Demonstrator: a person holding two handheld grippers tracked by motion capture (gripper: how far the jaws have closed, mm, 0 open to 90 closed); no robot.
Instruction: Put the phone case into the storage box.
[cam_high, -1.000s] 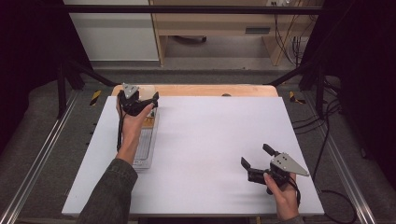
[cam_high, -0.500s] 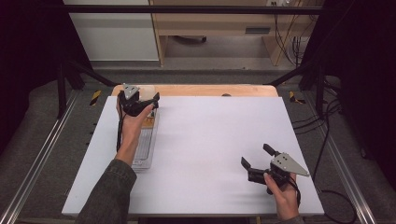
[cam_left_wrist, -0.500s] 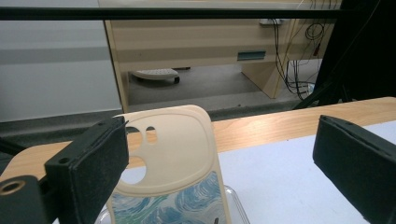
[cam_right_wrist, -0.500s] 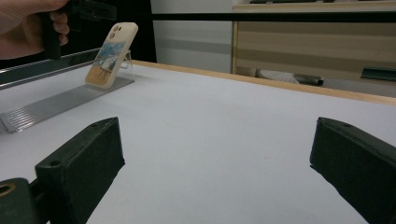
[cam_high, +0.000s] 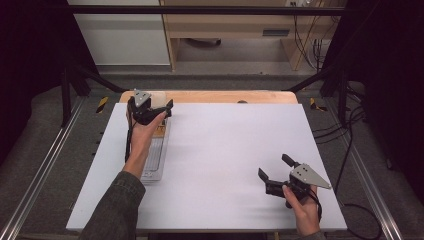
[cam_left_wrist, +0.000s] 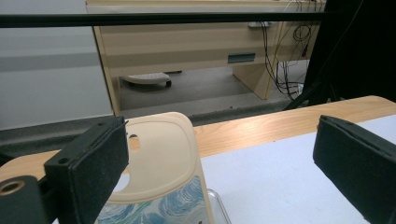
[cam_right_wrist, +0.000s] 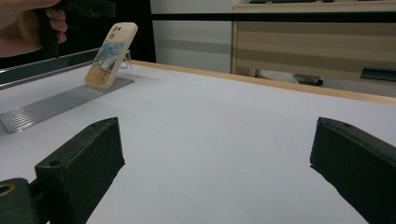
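Observation:
A cream phone case (cam_left_wrist: 161, 172) with a blue wave print leans upright on a clear ridged stand (cam_high: 153, 159) at the table's far left. My left gripper (cam_high: 154, 109) hovers open at the stand's far end. In the left gripper view the case's top sits just inside the left jaw, and the gripper (cam_left_wrist: 219, 177) holds nothing. My right gripper (cam_high: 273, 166) rests open near the front right of the white table, far from the case. In the right gripper view its jaws point across the table toward the phone case (cam_right_wrist: 109, 53) and the stand (cam_right_wrist: 60, 105); the right gripper (cam_right_wrist: 215, 177) is empty.
The white tabletop (cam_high: 225, 150) has a wooden strip (cam_high: 210, 96) along its far edge. Metal rails (cam_high: 45, 165) run along both sides. Beyond the table stand a wooden desk (cam_left_wrist: 187, 51) and loose cables (cam_high: 305, 30).

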